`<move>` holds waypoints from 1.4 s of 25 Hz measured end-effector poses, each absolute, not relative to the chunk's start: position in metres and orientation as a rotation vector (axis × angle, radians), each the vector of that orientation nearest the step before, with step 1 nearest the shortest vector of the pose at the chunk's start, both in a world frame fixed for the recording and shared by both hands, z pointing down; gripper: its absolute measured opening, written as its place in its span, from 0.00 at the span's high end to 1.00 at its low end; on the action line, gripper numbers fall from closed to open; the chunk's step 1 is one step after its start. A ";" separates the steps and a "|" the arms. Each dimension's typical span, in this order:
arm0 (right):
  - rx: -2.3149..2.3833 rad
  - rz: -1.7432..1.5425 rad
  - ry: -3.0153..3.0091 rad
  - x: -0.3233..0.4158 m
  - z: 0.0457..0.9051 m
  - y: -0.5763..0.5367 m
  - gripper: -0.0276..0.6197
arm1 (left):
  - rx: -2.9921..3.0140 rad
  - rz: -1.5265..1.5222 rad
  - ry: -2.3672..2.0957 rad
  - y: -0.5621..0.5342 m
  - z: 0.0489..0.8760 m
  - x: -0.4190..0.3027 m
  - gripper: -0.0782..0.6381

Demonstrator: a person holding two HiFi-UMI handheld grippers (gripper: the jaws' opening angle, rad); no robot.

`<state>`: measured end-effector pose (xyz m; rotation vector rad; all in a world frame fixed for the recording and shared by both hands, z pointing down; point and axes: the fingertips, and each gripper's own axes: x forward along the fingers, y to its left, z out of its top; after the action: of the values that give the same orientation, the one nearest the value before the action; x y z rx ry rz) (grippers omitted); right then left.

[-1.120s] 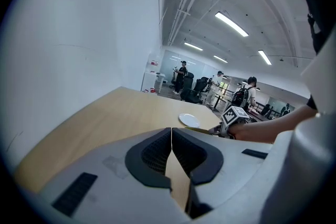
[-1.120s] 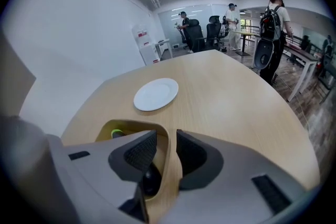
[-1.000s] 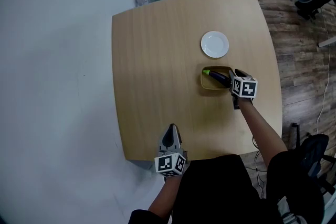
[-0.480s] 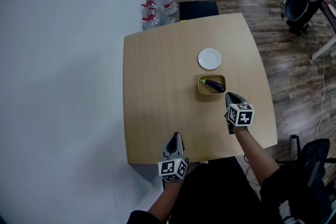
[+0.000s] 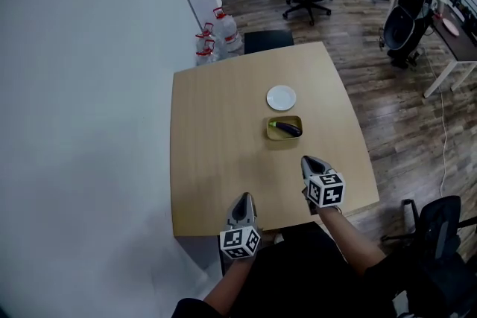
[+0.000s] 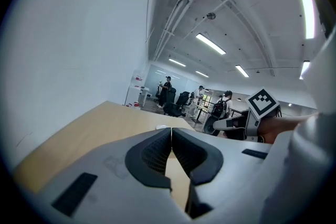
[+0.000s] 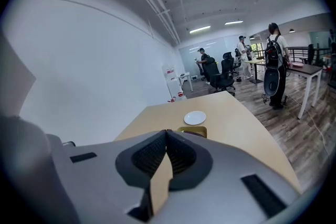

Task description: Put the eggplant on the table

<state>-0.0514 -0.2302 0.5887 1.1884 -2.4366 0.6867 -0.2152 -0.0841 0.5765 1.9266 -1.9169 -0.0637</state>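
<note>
The right gripper [image 7: 167, 132] (jaws together, empty) faces a yellow dish [image 7: 195, 131] and white plate [image 7: 195, 118].

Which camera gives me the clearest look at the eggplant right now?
The head view: the eggplant lies in full sight inside the yellow tray. The right gripper view catches only the tray's top edge behind the fingers, so the eggplant is hardly visible. The left gripper view does not show it.

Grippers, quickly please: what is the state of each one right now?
Left gripper: closed, holding nothing.
Right gripper: closed, holding nothing.
</note>
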 end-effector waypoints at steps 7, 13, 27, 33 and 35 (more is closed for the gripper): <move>1.206 0.616 -2.444 -0.028 0.579 -0.171 0.86 | 2.010 -0.065 -1.861 -0.067 0.563 -0.188 0.87; 1.306 0.580 -2.481 -0.002 0.545 -0.134 0.86 | 1.982 -0.025 -1.843 -0.053 0.556 -0.176 0.87; 1.357 0.515 -2.557 0.052 0.510 -0.103 0.86 | 2.153 -0.098 -1.720 -0.062 0.530 -0.103 0.87; 1.329 0.391 -2.560 0.071 0.496 -0.111 0.86 | 2.151 -0.121 -1.749 -0.075 0.514 -0.082 0.87; 1.318 0.376 -2.560 0.077 0.494 -0.110 0.86 | 2.166 -0.119 -1.753 -0.076 0.510 -0.069 0.87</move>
<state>0.0772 -0.1104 0.4940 1.3181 -2.5597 0.3759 -0.0692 -0.0756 0.5098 2.1655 -1.7529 -0.1186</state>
